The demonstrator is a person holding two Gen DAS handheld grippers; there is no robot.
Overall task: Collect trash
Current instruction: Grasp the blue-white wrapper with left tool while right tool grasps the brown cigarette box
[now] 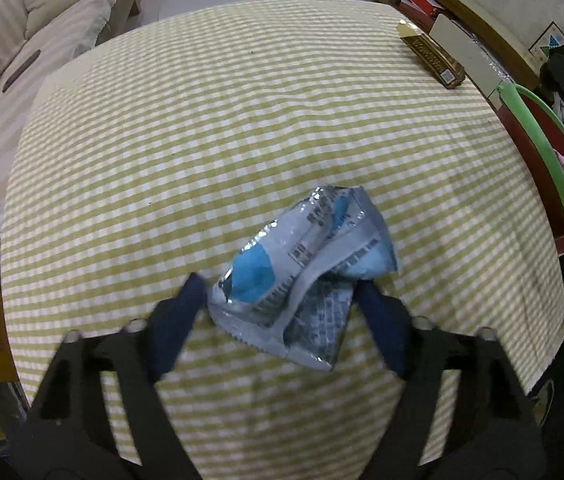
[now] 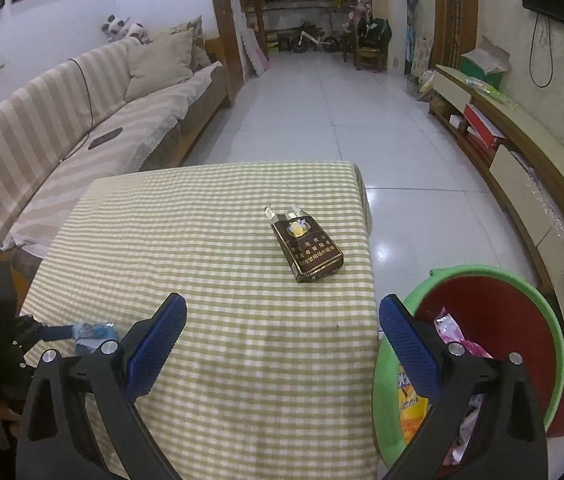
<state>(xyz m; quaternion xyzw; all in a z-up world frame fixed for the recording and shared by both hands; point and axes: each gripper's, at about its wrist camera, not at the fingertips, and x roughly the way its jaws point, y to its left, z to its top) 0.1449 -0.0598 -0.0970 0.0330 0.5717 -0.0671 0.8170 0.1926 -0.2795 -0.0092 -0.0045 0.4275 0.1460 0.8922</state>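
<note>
On checked tablecloth point(image 1: 242, 128): crumpled wrapper point(image 1: 302, 272)

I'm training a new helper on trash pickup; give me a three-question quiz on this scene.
1. True or false: the left claw has its fingers on either side of the crumpled wrapper.
2. What lies alone farther out on the checked tablecloth?
3. The bin beside the table: A) empty, B) already holding wrappers?

Key: 1 true; 2 the brown cigarette pack; 3 B.
</note>
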